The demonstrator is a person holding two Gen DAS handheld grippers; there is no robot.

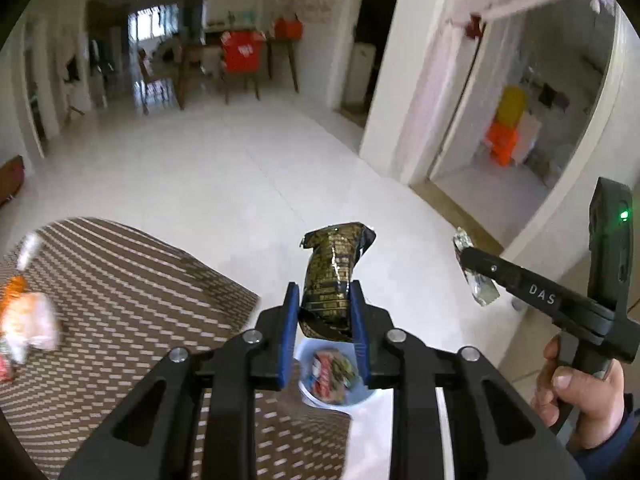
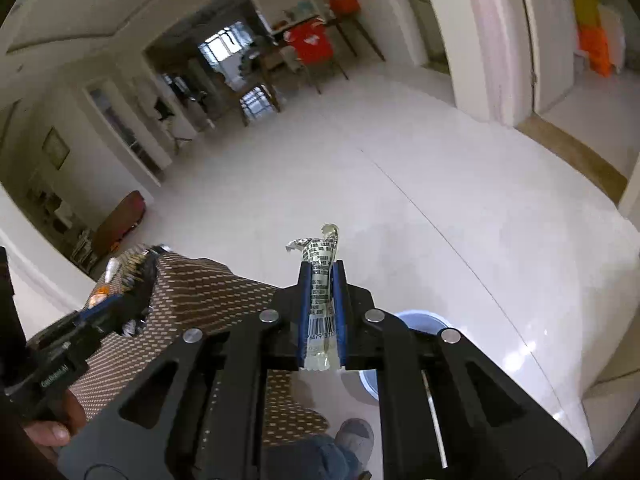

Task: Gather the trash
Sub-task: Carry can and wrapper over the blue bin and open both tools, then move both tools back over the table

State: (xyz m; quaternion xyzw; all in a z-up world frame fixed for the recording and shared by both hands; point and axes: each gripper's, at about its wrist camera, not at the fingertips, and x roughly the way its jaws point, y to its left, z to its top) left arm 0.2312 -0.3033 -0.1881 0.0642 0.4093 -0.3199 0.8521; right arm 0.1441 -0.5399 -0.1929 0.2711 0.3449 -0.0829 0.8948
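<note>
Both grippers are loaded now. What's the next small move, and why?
Probably open the left gripper: it holds the dark snack wrapper right above the blue bin, which already holds trash. The right gripper is shut on the clear barcode wrapper beside the bin, so it should follow.

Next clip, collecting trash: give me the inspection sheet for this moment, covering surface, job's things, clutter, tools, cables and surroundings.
Surface: table with a brown patterned cloth; white tiled floor beyond it.
Job's things: dark snack wrapper in the left tool; clear barcode wrapper in the right tool; pale blue bin on the floor below the left tool, already holding wrappers.
Clutter: blurred orange-and-white wrappers lying on the cloth at its left side.
Tools: left tool shut on the dark wrapper; right tool shut on the clear wrapper.
Cables: nothing seen.
Surroundings: wooden dining table and chairs at the far wall, an open doorway to the right, the person's slipper beside the table.
</note>
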